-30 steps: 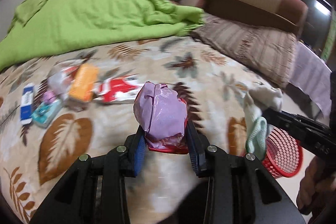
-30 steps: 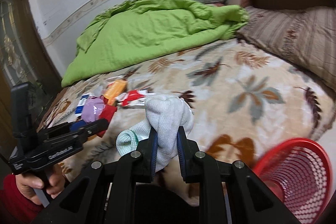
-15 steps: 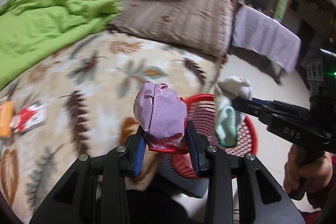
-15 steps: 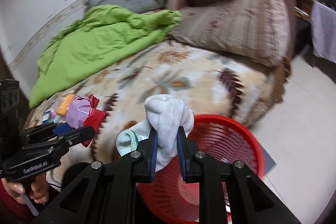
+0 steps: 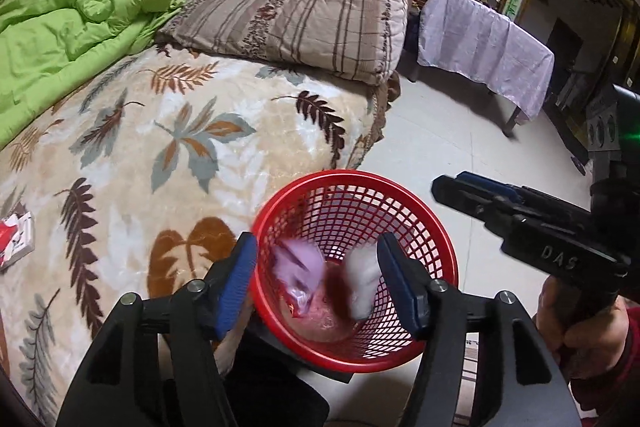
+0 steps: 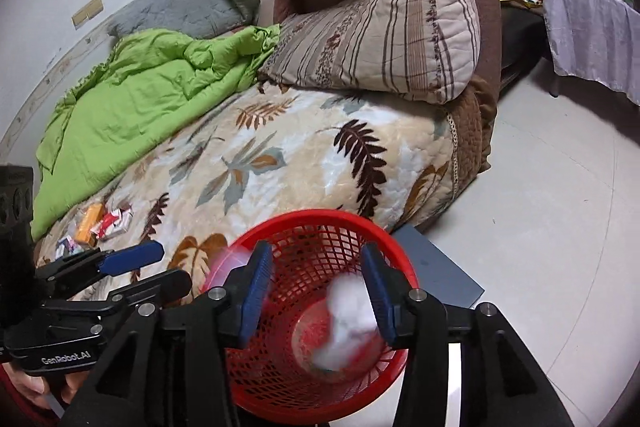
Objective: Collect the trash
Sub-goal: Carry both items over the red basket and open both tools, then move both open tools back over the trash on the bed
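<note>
A red mesh basket (image 5: 400,187) stands on the floor at the bed's corner; it also shows in the right wrist view (image 6: 304,223). My left gripper (image 5: 318,283) is open above it, and a blurred purple bag (image 5: 298,267) drops inside. My right gripper (image 6: 316,293) is open over the basket too, and a blurred white sock (image 6: 346,319) falls in; the sock also shows in the left wrist view (image 5: 362,275). The right gripper also appears in the left wrist view (image 5: 452,183). More trash packets (image 6: 102,223) lie far left on the bed.
A leaf-patterned blanket (image 5: 168,155) covers the bed, with a green quilt (image 5: 60,39) and striped pillow (image 5: 304,19) behind. A red-white packet (image 5: 12,239) lies at the left edge. A cloth-covered table (image 5: 484,47) stands across the tiled floor. A dark flat board (image 6: 440,271) lies under the basket.
Both grippers moved from the bed to over the red basket and opened. The purple bag and the white sock have left the jaws and are falling into the basket.
</note>
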